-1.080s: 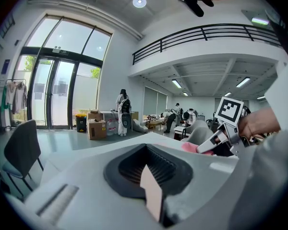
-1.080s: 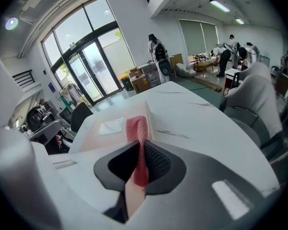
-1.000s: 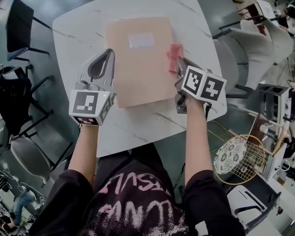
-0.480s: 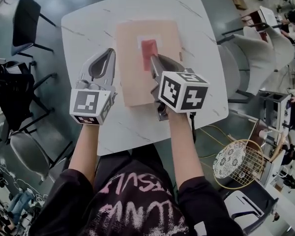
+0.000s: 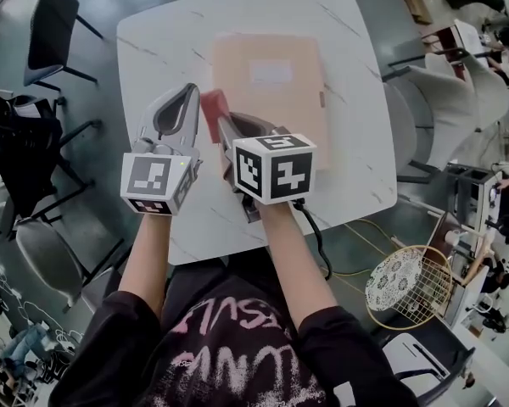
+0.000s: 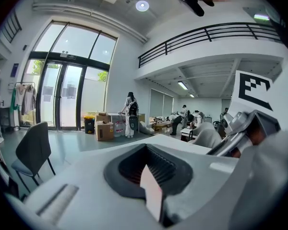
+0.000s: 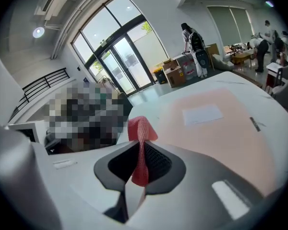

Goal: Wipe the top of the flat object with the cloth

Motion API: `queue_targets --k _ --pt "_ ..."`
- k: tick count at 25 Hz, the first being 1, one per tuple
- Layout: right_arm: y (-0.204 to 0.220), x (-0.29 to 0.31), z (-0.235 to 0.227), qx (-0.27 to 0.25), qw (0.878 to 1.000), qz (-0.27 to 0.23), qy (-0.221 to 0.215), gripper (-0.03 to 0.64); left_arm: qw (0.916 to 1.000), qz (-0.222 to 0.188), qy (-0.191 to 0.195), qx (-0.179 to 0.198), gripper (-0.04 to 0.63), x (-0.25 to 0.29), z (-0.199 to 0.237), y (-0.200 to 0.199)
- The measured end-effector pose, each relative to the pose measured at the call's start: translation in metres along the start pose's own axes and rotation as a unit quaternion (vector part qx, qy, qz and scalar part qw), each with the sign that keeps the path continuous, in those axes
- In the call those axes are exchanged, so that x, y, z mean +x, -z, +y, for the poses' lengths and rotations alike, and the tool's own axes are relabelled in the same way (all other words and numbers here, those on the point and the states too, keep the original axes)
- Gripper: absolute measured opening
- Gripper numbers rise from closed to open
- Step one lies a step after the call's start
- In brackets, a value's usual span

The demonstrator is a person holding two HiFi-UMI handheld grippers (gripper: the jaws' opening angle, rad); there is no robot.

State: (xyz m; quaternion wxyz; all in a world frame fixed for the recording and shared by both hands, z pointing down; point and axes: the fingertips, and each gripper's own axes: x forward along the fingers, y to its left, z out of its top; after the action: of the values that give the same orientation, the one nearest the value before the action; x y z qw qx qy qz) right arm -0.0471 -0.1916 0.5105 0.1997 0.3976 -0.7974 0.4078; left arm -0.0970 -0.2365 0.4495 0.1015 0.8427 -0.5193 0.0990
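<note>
Cloth (image 7: pixel 140 128) pinched tight in right tongs (image 7: pixel 137 176), plain in right gripper view, head view placing it at left edge of folder (image 5: pixel 276 91), left tongs (image 6: pixel 152 195) closed, empty, over tabletop (image 5: pixel 161 41)

My head view looks steeply down on the table (image 5: pixel 153 49) from well above. Both gripper views ride close behind their jaws, facing level across it — the right one shares the folder (image 7: pixel 221 128), upper centre overhead.
</note>
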Motion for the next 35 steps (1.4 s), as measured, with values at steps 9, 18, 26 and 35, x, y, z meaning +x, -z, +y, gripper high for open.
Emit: queue_targets --k 9,18,26,35 --pt "0.020 0.002 -0.014 0.014 0.999 0.031 0.007 0.049 1.0000 -0.003 0.008 0.002 0.000 0.004 -0.004 0.002" --pt "0.027 -0.019 -0.052 0.036 0.998 0.031 0.036 0.049 0.9997 -0.001 0.024 0.008 0.000 0.013 -0.024 0.004" --pt "0.033 -0.046 -0.096 0.059 0.995 0.020 0.076 0.049 0.9993 0.006 0.035 0.010 0.000 0.019 -0.039 0.006" --pt "0.038 -0.079 -0.144 0.092 0.989 0.007 0.118 0.048 0.9988 0.009 0.045 0.015 0.000 0.029 -0.052 0.005"
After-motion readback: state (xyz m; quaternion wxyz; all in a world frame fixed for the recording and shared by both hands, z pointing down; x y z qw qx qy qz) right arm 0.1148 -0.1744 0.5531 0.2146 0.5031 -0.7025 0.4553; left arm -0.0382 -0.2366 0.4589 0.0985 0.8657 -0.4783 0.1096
